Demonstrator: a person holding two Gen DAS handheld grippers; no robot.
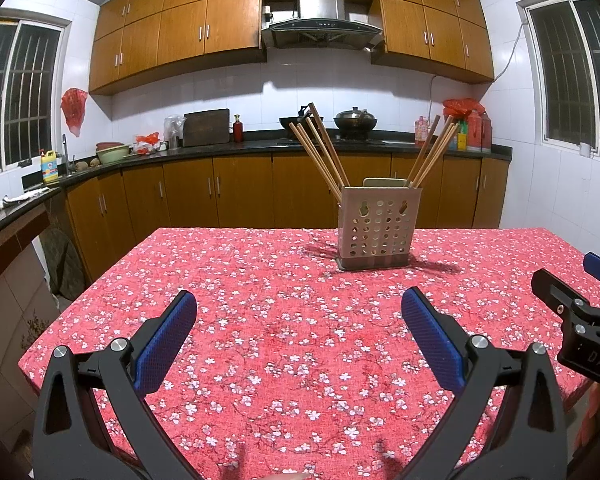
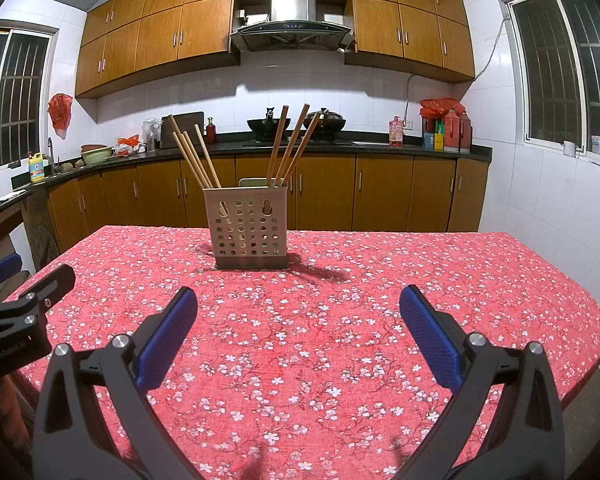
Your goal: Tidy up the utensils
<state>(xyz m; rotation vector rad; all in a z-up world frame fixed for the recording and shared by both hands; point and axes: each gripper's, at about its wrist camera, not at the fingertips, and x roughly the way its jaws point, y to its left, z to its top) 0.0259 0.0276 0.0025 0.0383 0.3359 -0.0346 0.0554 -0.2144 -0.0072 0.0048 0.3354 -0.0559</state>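
Where the floral tablecloth (image 1: 284,320) reaches its far side, a perforated holder (image 1: 378,229) stands upright with chopsticks (image 1: 324,148); left gripper (image 1: 299,338) and right gripper (image 2: 299,336) gape empty nearby.

Red tablecloth (image 1: 280,320) w/ white-pink blossoms; beige holder (image 2: 246,228); tan chopsticks (image 2: 196,156); blue fingers (image 1: 166,346).

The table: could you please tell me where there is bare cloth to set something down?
The tablecloth is bare between the utensil holder and both open grippers, left gripper and right gripper. It is also bare on either side of the holder. The only crowded spot is the holder, where the chopsticks fan outward.
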